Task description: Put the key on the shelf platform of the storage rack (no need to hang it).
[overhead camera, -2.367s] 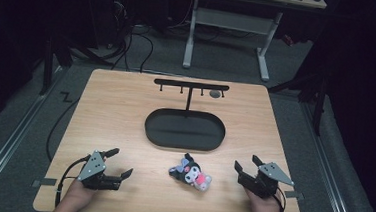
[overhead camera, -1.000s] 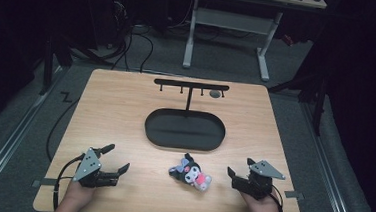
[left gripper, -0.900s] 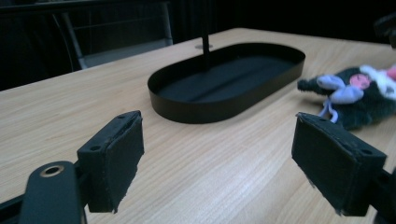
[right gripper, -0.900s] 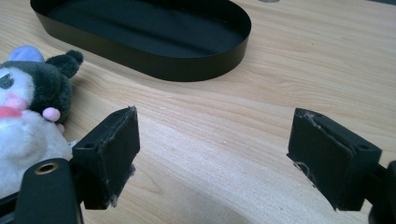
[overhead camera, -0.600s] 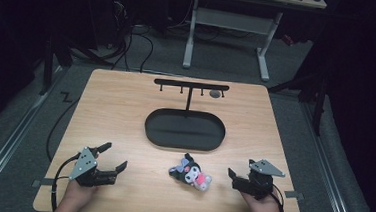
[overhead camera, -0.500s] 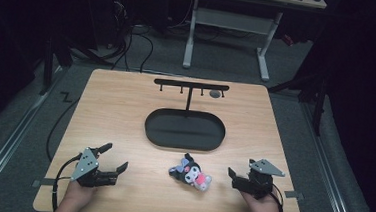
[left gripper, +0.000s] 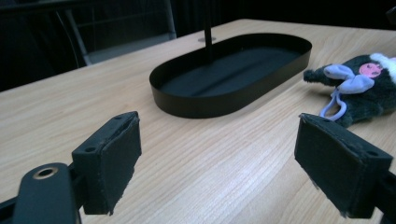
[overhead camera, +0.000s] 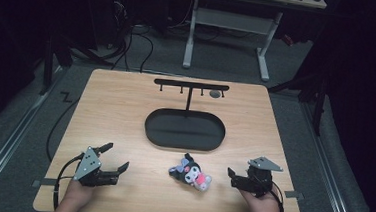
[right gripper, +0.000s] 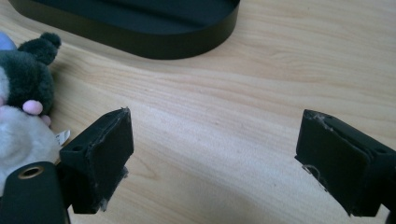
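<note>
High view | plush toy [overhead camera: 191, 172] between both grippers' fingers [overhead camera: 232, 173], untouched

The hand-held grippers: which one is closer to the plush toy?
The right hand-held gripper is closer: only a small strip of table separates it from the plush toy. The left hand-held gripper sits much farther off, at the table's other side.

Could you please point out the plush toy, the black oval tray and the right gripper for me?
Plush toy [overhead camera: 190, 173]: high view, on its dark head.
Black oval tray [overhead camera: 183, 145]: high view, on its near rim.
Right gripper [overhead camera: 232, 178]: high view, midway between its fingertips.
</note>
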A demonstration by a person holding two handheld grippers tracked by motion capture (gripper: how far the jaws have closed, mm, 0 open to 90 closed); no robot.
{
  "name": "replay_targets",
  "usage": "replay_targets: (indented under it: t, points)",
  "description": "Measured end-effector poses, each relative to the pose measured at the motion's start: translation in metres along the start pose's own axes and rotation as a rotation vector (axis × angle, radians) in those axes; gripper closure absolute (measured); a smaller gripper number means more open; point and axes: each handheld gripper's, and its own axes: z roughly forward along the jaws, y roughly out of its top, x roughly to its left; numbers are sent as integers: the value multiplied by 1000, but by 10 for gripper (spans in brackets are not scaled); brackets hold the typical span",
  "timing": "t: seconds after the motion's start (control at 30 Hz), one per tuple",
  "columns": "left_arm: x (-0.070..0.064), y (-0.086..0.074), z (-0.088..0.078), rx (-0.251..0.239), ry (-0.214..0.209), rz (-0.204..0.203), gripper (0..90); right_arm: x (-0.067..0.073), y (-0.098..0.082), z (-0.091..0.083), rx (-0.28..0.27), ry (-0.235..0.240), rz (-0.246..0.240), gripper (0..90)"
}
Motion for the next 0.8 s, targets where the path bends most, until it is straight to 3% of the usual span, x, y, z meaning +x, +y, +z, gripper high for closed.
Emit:
replay_targets:
  t: [0.2,0.4,0.8]
  points:
    - [0,2,1,-6,-2,13,153,0,0,-3,40,-20,-5,139]
    - [-4,3,2,5,-18,46,153,0,-1,-3,103,-5,4,167]
    - [-2,0,-3,-13,-25,18,153,3,12,-1,194,14,-22,172]
